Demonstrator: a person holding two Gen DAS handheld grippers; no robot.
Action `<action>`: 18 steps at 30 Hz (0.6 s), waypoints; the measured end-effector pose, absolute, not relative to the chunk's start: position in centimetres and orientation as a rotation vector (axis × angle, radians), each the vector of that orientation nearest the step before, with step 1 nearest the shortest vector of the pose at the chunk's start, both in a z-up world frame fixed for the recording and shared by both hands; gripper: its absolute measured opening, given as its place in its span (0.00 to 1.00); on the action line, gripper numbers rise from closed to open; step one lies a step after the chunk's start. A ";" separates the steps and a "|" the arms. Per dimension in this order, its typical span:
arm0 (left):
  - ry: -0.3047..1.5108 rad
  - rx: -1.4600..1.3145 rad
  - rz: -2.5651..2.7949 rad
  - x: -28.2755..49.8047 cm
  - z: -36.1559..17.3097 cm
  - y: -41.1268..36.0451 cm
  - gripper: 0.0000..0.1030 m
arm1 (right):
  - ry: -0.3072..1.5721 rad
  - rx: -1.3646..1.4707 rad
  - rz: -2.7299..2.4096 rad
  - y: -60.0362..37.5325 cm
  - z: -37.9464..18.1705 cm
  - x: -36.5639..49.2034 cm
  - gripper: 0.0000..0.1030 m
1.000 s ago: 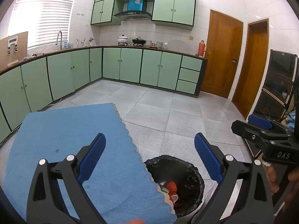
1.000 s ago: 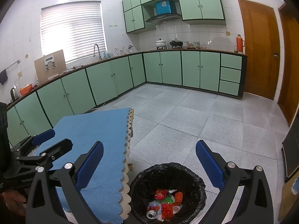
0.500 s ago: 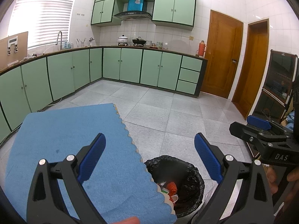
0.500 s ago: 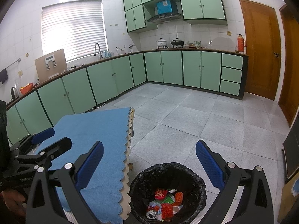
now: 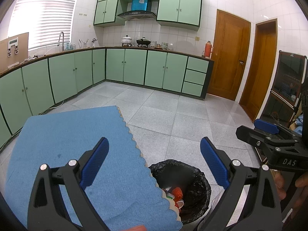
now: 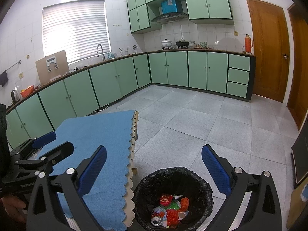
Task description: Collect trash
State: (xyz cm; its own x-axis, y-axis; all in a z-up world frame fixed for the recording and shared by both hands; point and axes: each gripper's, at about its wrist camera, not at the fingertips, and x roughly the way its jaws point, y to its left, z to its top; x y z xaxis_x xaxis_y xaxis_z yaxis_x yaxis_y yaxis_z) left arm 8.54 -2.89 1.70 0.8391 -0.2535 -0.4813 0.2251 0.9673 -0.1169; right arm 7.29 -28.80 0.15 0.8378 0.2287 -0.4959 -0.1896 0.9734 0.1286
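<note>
Right wrist view looks down into the upright bin (image 6: pixel 202 177) on the floor beside the blue cloth (image 6: pixel 100 134), holding red wrappers (image 6: pixel 166 199) and a can (image 6: pixel 156 221) mouth-up, while both the right gripper (image 6: pixel 154 165) and left gripper (image 5: pixel 154 161) hang spread and empty.

The right tongs (image 6: pixel 154 165) hang wide apart and empty above a black-lined bin (image 6: pixel 173 196) on the grey tile floor (image 6: pixel 192 119). Inside lie red wrappers (image 6: pixel 166 199) and a crushed can (image 6: pixel 156 220). The left tongs (image 6: pixel 52 144) hover over the blue-clothed worktop (image 6: pixel 100 134) just beside the bin.
</note>
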 end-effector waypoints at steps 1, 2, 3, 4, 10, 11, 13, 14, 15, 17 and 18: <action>0.517 -0.057 -0.253 8.6 1.7 -2.9 0.90 | 0.534 0.076 0.222 -28.8 0.1 7.3 0.94; 0.518 -0.058 -0.253 8.6 1.6 -2.9 0.90 | 0.534 0.077 0.222 -28.8 0.0 7.3 0.94; 0.519 -0.058 -0.253 8.6 1.6 -2.8 0.90 | 0.535 0.078 0.222 -28.8 0.0 7.4 0.94; 0.519 -0.058 -0.253 8.6 1.5 -2.9 0.90 | 0.536 0.079 0.223 -28.8 0.0 7.4 0.94; 0.523 -0.060 -0.253 8.7 1.3 -2.9 0.90 | 0.539 0.081 0.224 -28.9 -0.2 7.5 0.94; 0.524 -0.061 -0.253 8.7 1.2 -2.9 0.90 | 0.539 0.081 0.224 -28.9 -0.2 7.5 0.94; 0.525 -0.062 -0.252 8.7 1.1 -2.8 0.90 | 0.540 0.081 0.223 -28.9 -0.2 7.5 0.94; 0.526 -0.063 -0.253 8.7 1.0 -2.8 0.90 | 0.541 0.081 0.222 -28.8 -0.3 7.6 0.94; 0.527 -0.064 -0.253 8.8 1.0 -2.8 0.90 | 0.542 0.081 0.222 -28.8 -0.4 7.6 0.94; 0.528 -0.065 -0.253 8.9 0.9 -2.7 0.90 | 0.545 0.081 0.221 -28.8 -0.6 7.7 0.94; 0.528 -0.066 -0.254 8.9 0.9 -2.7 0.90 | 0.546 0.082 0.221 -28.8 -0.6 7.7 0.94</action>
State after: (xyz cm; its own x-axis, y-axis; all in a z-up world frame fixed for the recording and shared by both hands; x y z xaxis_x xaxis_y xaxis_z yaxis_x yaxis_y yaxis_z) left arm 8.88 -2.70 0.89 0.8334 -0.2562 -0.4897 0.2224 0.9666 -0.1272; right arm 7.73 -28.82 -0.62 0.8317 0.2301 -0.5054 -0.1868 0.9730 0.1356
